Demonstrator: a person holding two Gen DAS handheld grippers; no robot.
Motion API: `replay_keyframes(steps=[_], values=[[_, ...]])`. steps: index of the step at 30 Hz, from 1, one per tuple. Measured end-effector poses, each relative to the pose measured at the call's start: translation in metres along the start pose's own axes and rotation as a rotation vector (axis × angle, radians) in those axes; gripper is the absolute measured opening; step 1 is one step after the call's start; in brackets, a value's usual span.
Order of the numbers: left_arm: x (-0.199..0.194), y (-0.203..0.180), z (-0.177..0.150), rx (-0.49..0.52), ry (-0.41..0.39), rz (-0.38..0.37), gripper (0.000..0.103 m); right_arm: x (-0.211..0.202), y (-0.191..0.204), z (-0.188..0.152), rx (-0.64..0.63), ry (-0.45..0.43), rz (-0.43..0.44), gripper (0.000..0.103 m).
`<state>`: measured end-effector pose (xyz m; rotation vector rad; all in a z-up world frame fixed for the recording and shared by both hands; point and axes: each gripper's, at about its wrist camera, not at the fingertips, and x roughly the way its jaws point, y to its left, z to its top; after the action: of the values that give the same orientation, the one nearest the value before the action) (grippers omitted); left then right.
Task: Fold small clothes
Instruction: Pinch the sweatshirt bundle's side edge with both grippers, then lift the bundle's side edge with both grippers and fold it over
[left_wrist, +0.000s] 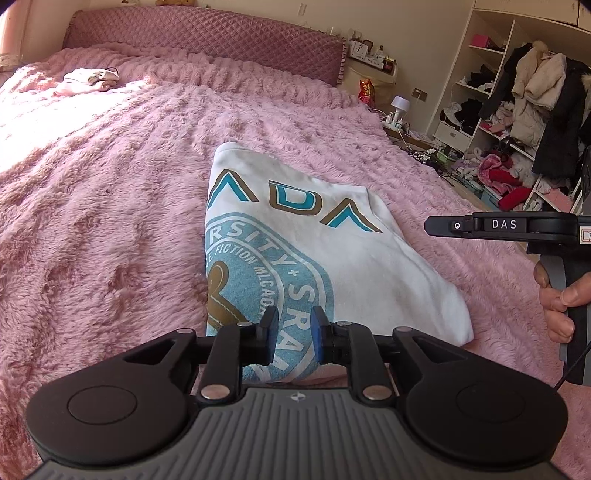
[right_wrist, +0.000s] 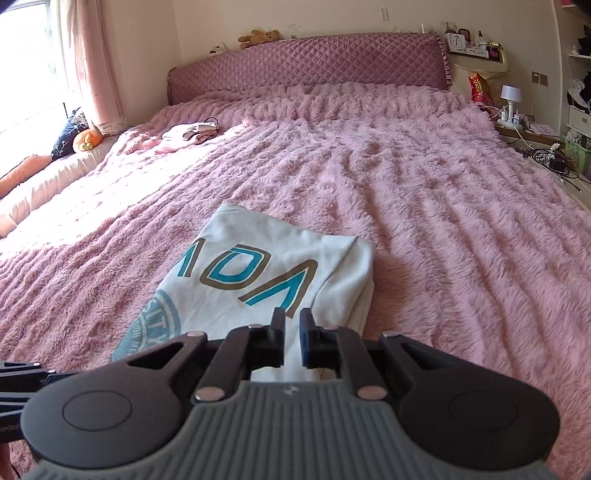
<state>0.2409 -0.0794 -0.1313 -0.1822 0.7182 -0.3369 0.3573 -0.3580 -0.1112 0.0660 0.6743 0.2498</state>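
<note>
Folded shirt lengthwise toward headboard

A home bedroom: a pink fluffy bed, quilted headboard and cluttered wardrobe shelves.

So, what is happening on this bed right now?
A person is folding clothes with a gripper in each hand. A white printed T-shirt lies folded on the pink blanket. The left gripper is above its near edge, slightly open and holding nothing. The right gripper looks nearly shut and empty.
</note>
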Motion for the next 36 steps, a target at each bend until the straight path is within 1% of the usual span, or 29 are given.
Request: replay_keyframes(steps=[3, 5, 7, 9, 12, 14, 15, 16, 17, 18, 20, 22, 23, 24, 25, 26, 27, 28, 29, 32, 34, 36], values=[[0.01, 0.004, -0.004, -0.009, 0.036, 0.012, 0.021, 0.006, 0.004, -0.02, -0.018, 0.05, 0.007, 0.003], [0.015, 0.008, -0.007, -0.017, 0.05, 0.017, 0.021, 0.013, 0.002, -0.035, -0.019, 0.075, -0.005, 0.003], [0.019, 0.013, -0.012, -0.027, 0.054, 0.01, 0.022, 0.016, -0.002, -0.043, -0.009, 0.072, -0.019, 0.002], [0.02, 0.017, -0.014, -0.033, 0.059, -0.001, 0.022, 0.022, -0.011, -0.049, 0.037, 0.076, -0.012, 0.002], [0.017, 0.017, -0.009, -0.044, 0.06, -0.02, 0.022, 0.024, -0.015, -0.053, 0.053, 0.073, -0.009, 0.002], [0.011, 0.017, -0.002, -0.047, 0.031, -0.043, 0.022, 0.018, -0.012, -0.051, 0.055, 0.055, -0.016, 0.003], [0.009, 0.017, 0.002, -0.047, 0.011, -0.048, 0.023, 0.011, -0.012, -0.051, 0.067, 0.038, -0.008, 0.006], [0.007, 0.017, 0.006, -0.048, -0.005, -0.049, 0.024, 0.004, -0.012, -0.051, 0.085, 0.018, 0.011, 0.012], [0.007, 0.018, 0.011, -0.049, -0.019, -0.043, 0.027, -0.006, -0.013, -0.052, 0.108, 0.0, 0.036, 0.012], [0.009, 0.02, 0.015, -0.051, -0.023, -0.035, 0.027, -0.012, -0.013, -0.054, 0.12, -0.008, 0.052, 0.012], [0.015, 0.026, 0.018, -0.069, -0.016, -0.026, 0.027, -0.022, -0.012, -0.061, 0.126, 0.005, 0.071, 0.012], [0.022, 0.034, 0.02, -0.098, -0.004, -0.029, 0.027, -0.023, -0.013, -0.068, 0.117, 0.033, 0.067, 0.012], [0.025, 0.04, 0.021, -0.125, 0.0, -0.044, 0.027, -0.02, -0.013, -0.074, 0.106, 0.064, 0.056, 0.011], [0.027, 0.05, 0.024, -0.169, 0.002, -0.078, 0.028, -0.017, -0.016, -0.078, 0.107, 0.088, 0.057, 0.011], [0.029, 0.061, 0.026, -0.223, 0.004, -0.125, 0.032, -0.016, -0.02, -0.079, 0.123, 0.093, 0.073, 0.015], [0.033, 0.074, 0.029, -0.281, 0.001, -0.175, 0.044, -0.017, -0.028, -0.08, 0.161, 0.083, 0.113, 0.025], [0.035, 0.087, 0.031, -0.334, -0.004, -0.222, 0.056, -0.018, -0.035, -0.079, 0.2, 0.071, 0.154, 0.033], [0.038, 0.098, 0.034, -0.375, -0.006, -0.252, 0.06, -0.019, -0.044, -0.077, 0.243, 0.053, 0.193, 0.047], [0.041, 0.109, 0.036, -0.406, -0.004, -0.264, 0.063, -0.02, -0.052, -0.075, 0.282, 0.027, 0.212, 0.053], [0.051, 0.135, 0.044, -0.443, 0.022, -0.282, 0.063, -0.016, -0.072, -0.064, 0.312, -0.012, 0.206, 0.053], [0.063, 0.148, 0.045, -0.486, 0.063, -0.335, 0.064, -0.009, -0.086, -0.056, 0.358, -0.019, 0.226, 0.053], [0.076, 0.159, 0.041, -0.534, 0.104, -0.37, 0.064, 0.001, -0.097, -0.051, 0.402, -0.01, 0.262, 0.054]])
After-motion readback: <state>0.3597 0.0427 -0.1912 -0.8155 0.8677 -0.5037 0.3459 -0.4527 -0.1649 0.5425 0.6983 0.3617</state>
